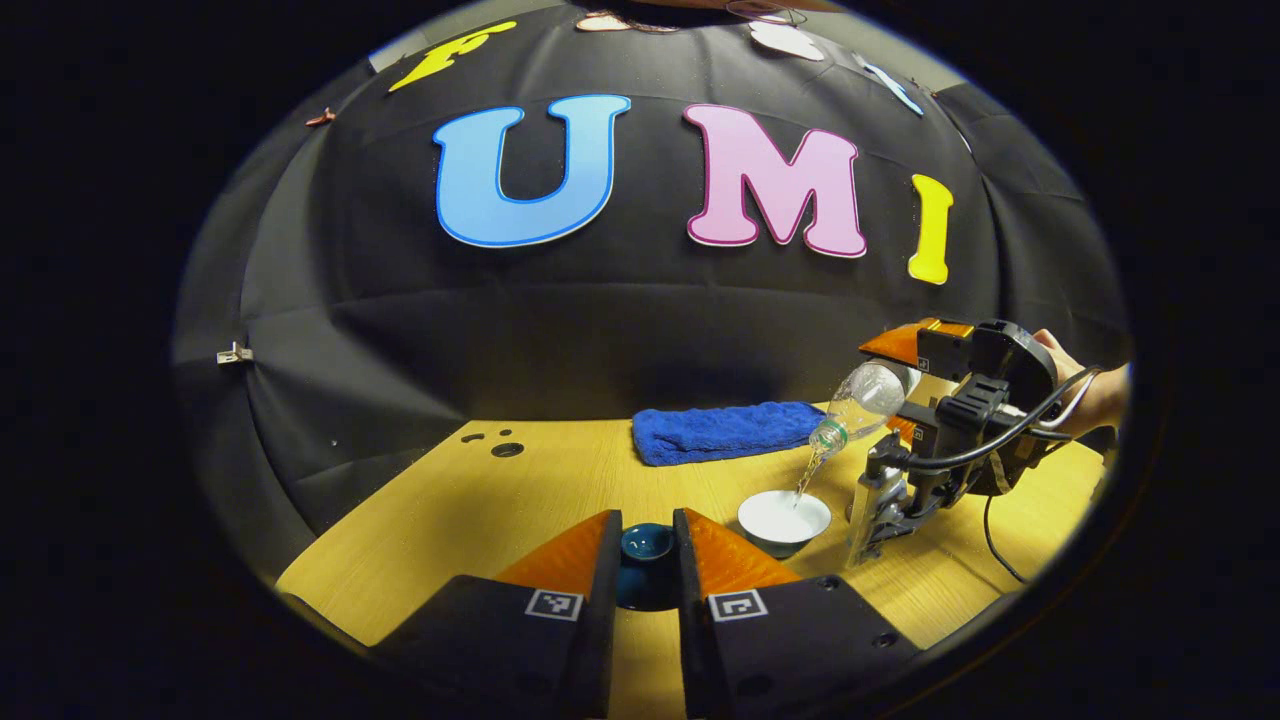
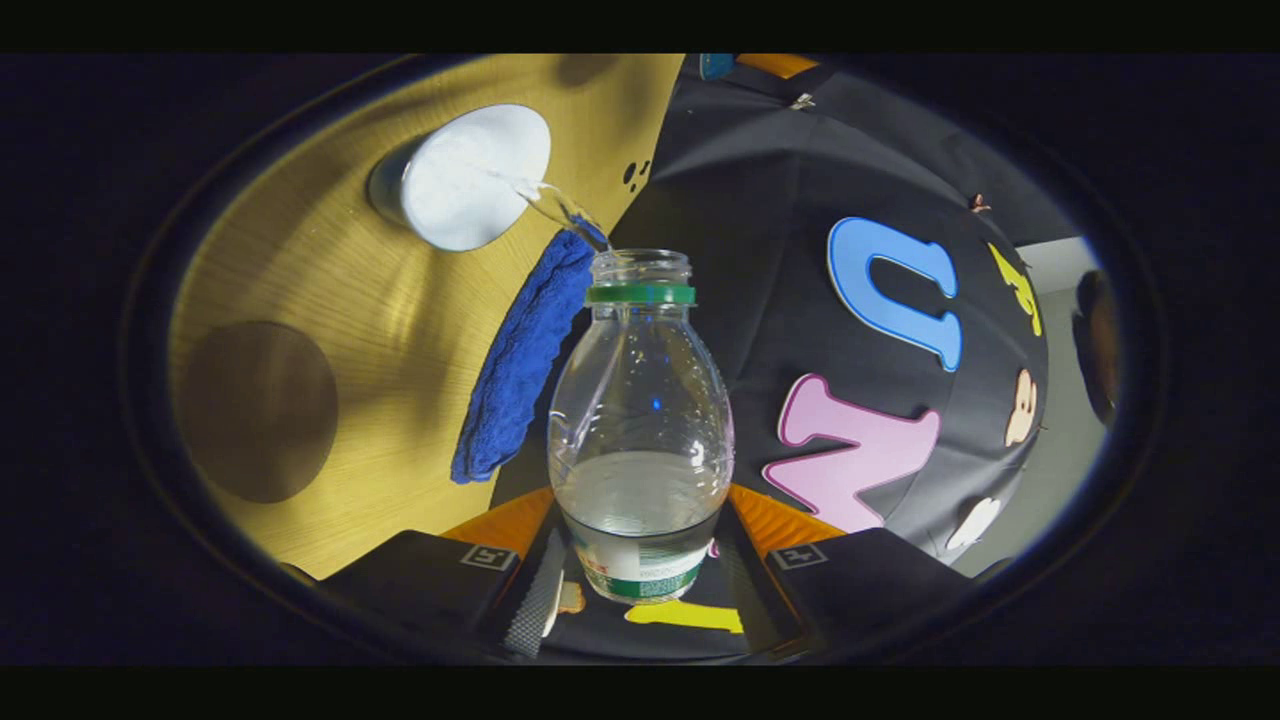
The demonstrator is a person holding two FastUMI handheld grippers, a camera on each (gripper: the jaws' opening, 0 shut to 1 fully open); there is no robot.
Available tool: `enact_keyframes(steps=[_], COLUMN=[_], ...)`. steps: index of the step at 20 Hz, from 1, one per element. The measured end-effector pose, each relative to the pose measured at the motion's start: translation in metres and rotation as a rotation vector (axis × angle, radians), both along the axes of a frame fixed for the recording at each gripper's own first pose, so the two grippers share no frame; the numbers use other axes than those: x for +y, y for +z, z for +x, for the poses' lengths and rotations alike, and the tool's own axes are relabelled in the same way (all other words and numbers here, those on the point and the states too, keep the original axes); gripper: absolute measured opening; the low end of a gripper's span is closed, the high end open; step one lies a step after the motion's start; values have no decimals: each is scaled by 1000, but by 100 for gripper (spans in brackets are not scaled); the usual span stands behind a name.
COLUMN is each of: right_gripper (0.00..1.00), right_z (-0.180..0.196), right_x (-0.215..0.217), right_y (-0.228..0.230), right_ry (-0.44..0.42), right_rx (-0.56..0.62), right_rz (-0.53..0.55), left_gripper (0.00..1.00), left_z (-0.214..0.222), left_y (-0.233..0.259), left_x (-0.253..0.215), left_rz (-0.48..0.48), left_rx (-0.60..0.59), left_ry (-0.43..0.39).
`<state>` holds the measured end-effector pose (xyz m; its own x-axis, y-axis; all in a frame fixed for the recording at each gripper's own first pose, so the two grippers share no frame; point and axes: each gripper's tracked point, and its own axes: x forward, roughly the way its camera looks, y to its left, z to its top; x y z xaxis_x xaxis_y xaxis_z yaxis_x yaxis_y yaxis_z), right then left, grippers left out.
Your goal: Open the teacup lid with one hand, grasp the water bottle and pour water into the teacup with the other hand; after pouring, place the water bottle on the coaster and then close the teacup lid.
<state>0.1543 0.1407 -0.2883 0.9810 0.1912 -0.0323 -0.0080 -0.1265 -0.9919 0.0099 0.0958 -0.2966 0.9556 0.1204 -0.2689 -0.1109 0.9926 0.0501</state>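
Right gripper (image 2: 640, 560) is clamped on the water bottle (image 2: 640, 430), both fingers against its lower body, bottle tipped so the open neck points down at the teacup (image 1: 784, 520). A thin stream runs from the mouth into the cup's white inside, so the pour is underway. Gripping low leaves the neck clear and makes aiming easier. Roughly a third of the water looks left in the bottle.

Left gripper (image 1: 646, 560) is closed on the teacup lid (image 1: 646, 545), a dark teal piece pinched between its fingers, held just left of the cup and out of the stream. Kept close, probably so recapping is a short move.

Teacup sits on the wooden table (image 1: 520, 500), near the blue towel (image 1: 725, 430). The round brown coaster (image 2: 258, 410) lies on the table, well apart from the cup, free for the bottle.

Risk as I see it: thin stream, shallow cup, so overfill or splash if the tilt goes steeper.
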Motion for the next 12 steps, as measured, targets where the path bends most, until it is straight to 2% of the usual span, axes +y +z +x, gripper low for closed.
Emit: enact_keyframes(steps=[7,12], right_gripper=[76,76], right_z=[3,4], right_x=[9,12], right_y=[8,18], right_ry=[86,116], right_rx=[-67,-126], right_rz=[-82,-130], left_gripper=[31,31], left_z=[1,1], left_y=[-3,-4], left_x=[1,-2], left_rz=[-11,-14], left_rx=[1,-1], left_ry=[-2,-15])
